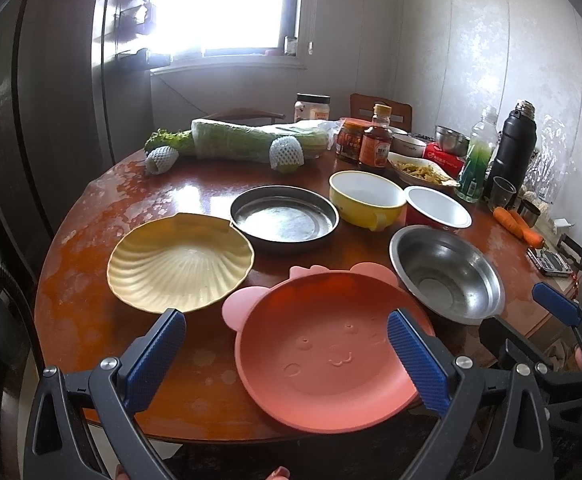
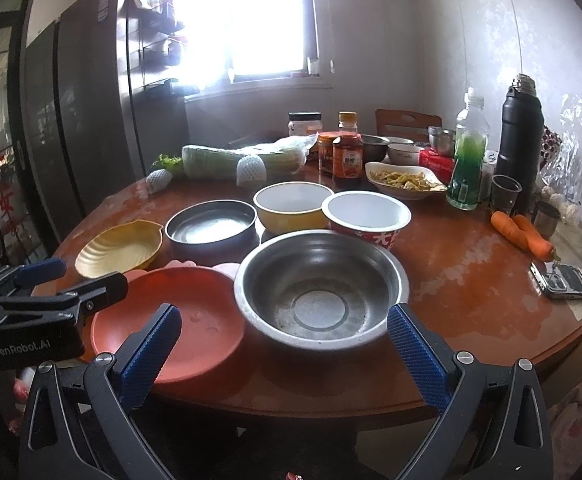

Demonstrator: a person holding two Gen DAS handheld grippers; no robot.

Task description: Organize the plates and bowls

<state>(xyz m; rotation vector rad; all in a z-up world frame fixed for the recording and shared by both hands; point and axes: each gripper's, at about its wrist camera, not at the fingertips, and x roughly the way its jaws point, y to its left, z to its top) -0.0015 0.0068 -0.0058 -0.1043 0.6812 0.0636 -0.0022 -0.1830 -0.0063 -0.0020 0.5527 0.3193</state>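
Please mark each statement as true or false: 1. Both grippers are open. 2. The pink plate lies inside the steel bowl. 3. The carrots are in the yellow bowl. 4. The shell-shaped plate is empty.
1. True: the left gripper and the right gripper hold nothing.
2. False: the pink plate lies on the table, beside the steel bowl.
3. False: the carrots lie on the table; the yellow bowl looks empty.
4. True: the shell-shaped plate holds nothing.

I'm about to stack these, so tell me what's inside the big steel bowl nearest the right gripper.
The steel bowl holds no dish or food: only its bare, dull metal bottom shows. Its near inner wall is hidden below the rim.
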